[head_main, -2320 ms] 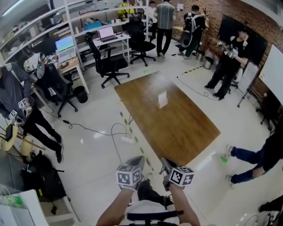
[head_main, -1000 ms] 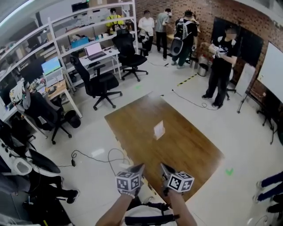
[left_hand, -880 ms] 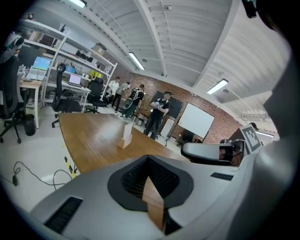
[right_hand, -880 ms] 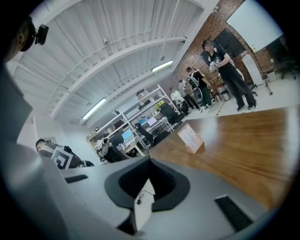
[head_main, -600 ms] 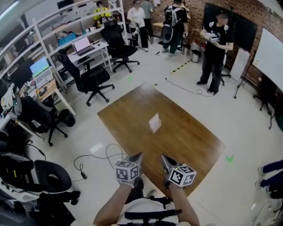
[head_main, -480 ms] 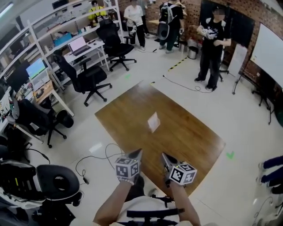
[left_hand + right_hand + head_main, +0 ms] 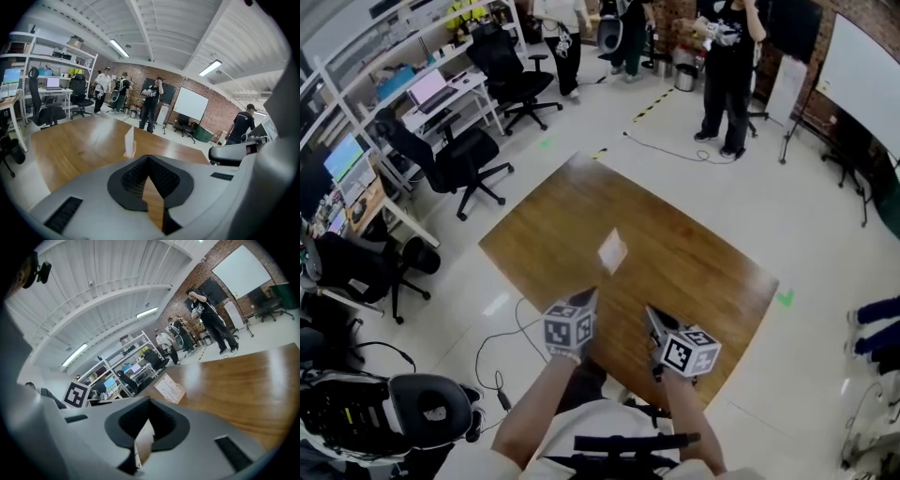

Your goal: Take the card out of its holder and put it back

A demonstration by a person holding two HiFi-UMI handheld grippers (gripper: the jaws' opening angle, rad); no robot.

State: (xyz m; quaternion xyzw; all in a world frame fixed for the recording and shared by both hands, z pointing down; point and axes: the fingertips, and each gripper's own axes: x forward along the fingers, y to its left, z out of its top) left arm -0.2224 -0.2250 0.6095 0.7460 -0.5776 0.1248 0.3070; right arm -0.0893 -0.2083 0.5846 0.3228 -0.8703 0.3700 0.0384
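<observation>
Nearest, the left tool (image 7: 587, 296) and right tool (image 7: 652, 313), both with jaws together and empty, hover at the worktop's (image 7: 703, 281) near edge, the card (image 7: 611, 249) standing in its holder (image 7: 131, 153) farther off mid-worktop: seemingly the approach, which calls for reaching forward and opening.

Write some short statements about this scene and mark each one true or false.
1. The card stands in its holder on the wooden table. True.
2. The left gripper holds the card. False: its fingers are shut on nothing, away from the card.
3. The laptop lies on the wooden table. False: it sits on a white desk.
4. The right gripper is shut and empty. True.
</observation>
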